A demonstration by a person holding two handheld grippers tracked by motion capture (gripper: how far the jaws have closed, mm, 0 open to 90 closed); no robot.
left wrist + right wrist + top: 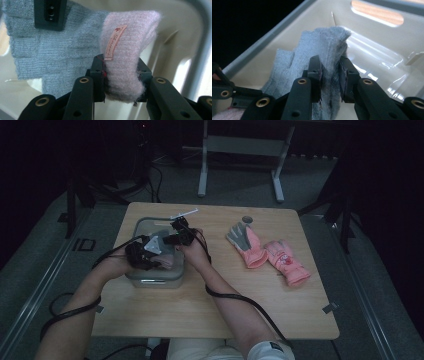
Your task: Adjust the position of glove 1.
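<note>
Left gripper (121,72): fingers clamped on the pink cuff (130,50) of a knitted glove, the cuff bunched between the pads and rising away from the camera toward 12 o'clock. A small sewn label (115,42) runs along that same line. The grey knitted body (50,50) of the glove spreads off to 9 o'clock from the cuff, so the glove's long axis lies across this gripper, not along it.

Right gripper (331,75): fingers clamped on a fold of the grey knit (324,45), which stands up between the pads toward 12 o'clock and drapes down to 8 o'clock.

In the high view the left gripper (142,252) and the right gripper (177,237) sit close together over the clear plastic bin (150,281) at the counter's (210,315) 9 o'clock side. The glove hangs between them inside the bin's rim, its pink end at the left gripper, its grey end at the right. Pale bin wall (374,37) shows beyond both sets of fingers.

Judgement: the glove is being lowered into the bin. The governing relation is that it is stretched between the two grips, each gripper equally near its own end; release should let it drop flat on the bin floor.

Farther off, at 3 o'clock from the bin, a pair of pink gloves (270,252) lies on the counter, well apart from both grippers.
</note>
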